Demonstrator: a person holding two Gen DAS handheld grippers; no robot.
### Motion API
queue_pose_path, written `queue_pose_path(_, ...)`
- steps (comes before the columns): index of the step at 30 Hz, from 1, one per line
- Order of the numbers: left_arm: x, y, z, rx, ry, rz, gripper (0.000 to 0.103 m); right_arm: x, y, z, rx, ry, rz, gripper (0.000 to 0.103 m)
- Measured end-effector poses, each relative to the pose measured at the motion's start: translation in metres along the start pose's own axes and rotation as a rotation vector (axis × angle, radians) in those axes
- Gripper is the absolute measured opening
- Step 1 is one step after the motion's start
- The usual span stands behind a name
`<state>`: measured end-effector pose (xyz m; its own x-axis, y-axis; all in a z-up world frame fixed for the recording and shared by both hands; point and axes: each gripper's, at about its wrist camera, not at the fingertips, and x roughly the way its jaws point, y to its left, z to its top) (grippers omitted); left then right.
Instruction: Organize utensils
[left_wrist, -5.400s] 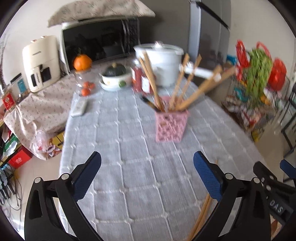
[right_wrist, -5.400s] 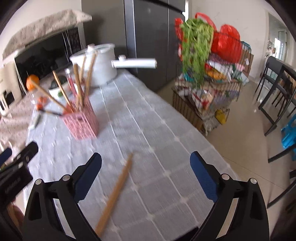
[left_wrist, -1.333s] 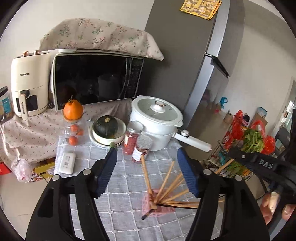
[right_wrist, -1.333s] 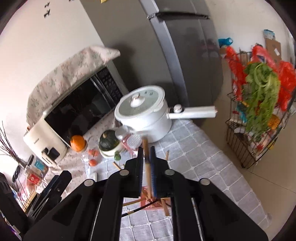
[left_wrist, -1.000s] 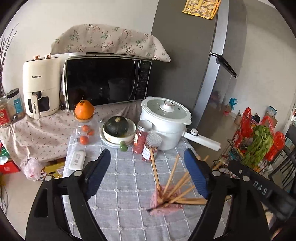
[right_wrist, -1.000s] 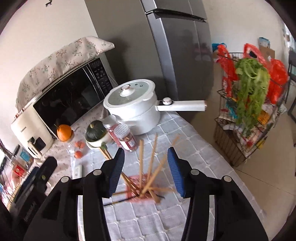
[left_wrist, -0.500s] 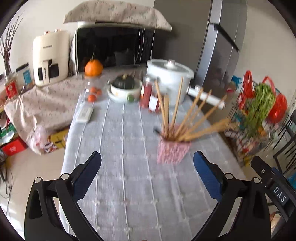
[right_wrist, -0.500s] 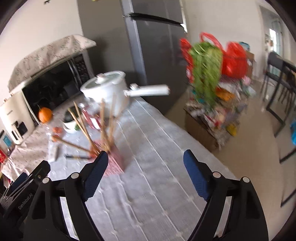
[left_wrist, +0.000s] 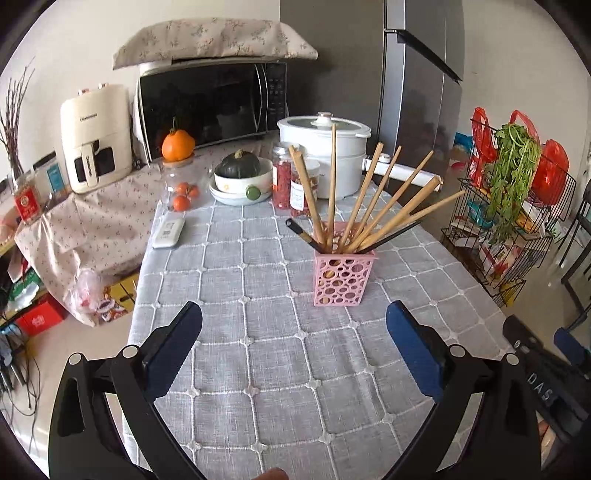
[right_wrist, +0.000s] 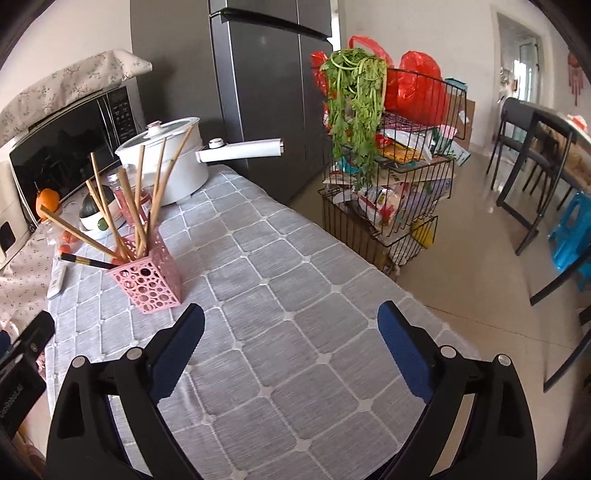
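Note:
A pink perforated holder (left_wrist: 343, 278) stands upright on the grey quilted tablecloth (left_wrist: 258, 350). It holds several wooden chopsticks (left_wrist: 364, 199) and a black one, fanned out. It also shows in the right wrist view (right_wrist: 149, 282), with the chopsticks (right_wrist: 138, 206) leaning left. My left gripper (left_wrist: 293, 332) is open and empty, low over the cloth in front of the holder. My right gripper (right_wrist: 290, 330) is open and empty, to the right of the holder.
Behind the holder stand a white pot (left_wrist: 325, 155) with a long handle, two jars (left_wrist: 295, 184), a bowl with a squash (left_wrist: 240, 177), a remote (left_wrist: 168, 231), a microwave (left_wrist: 210, 107). A wire rack (right_wrist: 391, 184) with greens stands off the table's right edge.
The right gripper, shut on a chopstick above the holder, opened and left it there. Both grippers then drew back and lowered toward the near table end.

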<state>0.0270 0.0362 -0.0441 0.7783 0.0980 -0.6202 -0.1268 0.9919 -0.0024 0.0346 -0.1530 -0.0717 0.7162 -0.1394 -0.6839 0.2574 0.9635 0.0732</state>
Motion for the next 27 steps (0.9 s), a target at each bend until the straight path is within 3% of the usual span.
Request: queue_pose_path(27, -0.016, -0.024, -0.001, 0.058, -0.081, 0.024, 0.096, -0.019, -0.005, -0.002, 0.007, -0.081, -0.040, 0.092)
